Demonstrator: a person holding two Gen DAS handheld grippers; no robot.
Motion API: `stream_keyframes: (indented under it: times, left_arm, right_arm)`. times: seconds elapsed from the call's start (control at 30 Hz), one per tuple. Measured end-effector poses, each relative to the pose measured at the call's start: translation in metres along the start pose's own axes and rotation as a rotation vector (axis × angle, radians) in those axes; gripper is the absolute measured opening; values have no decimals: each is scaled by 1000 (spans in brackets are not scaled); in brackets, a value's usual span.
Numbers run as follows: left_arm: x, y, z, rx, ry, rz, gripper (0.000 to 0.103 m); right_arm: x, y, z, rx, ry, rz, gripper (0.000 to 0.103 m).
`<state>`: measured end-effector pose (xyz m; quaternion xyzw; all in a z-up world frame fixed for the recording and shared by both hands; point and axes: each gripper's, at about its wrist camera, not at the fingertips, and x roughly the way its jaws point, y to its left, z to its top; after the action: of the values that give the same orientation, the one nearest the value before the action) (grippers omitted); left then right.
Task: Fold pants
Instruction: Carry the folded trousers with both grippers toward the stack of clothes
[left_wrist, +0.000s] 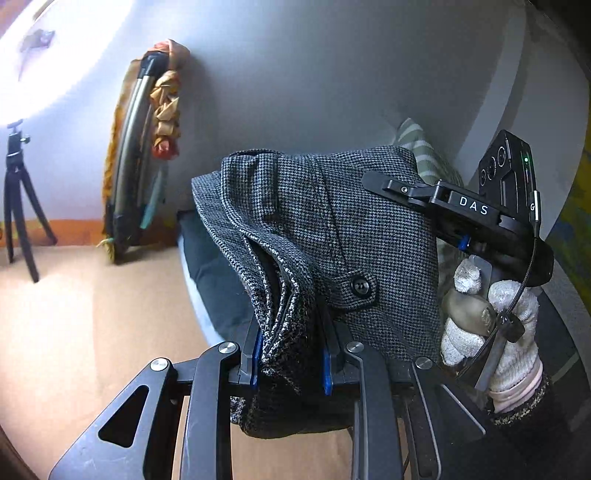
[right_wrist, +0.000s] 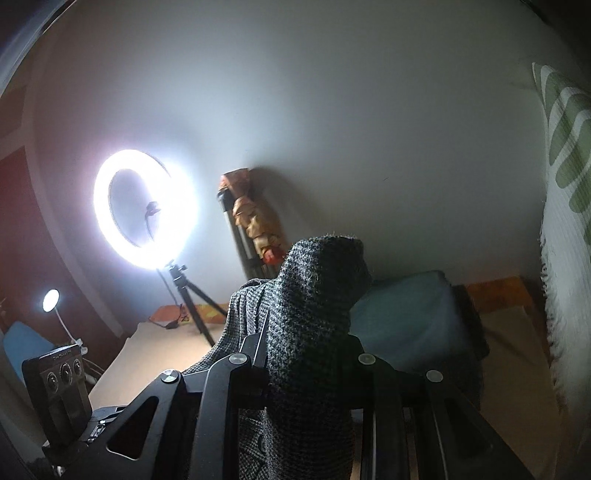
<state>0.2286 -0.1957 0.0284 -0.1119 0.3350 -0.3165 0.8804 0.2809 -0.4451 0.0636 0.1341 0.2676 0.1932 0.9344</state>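
The pants (left_wrist: 325, 236) hang bunched in the air between my two tools, above the tan desk (left_wrist: 92, 314), waistband end up. My left tool (left_wrist: 291, 363) is clenched on a thick fold by the pocket edge. My right tool (right_wrist: 306, 354) is clenched on another bunch of the same cloth just beside it. The cloth's length runs from one grip across to the other, so both hands are equally near. My gloved right hand (left_wrist: 491, 325) points its tool slightly downward toward the wall.
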Motion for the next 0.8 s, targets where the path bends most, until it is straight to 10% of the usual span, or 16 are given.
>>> stream_keyframes:
  times: [0.8]
  left_arm:
    - [103, 7, 46, 8, -63, 43, 21]
  right_arm:
    - [68, -87, 64, -50, 12, -36, 23]
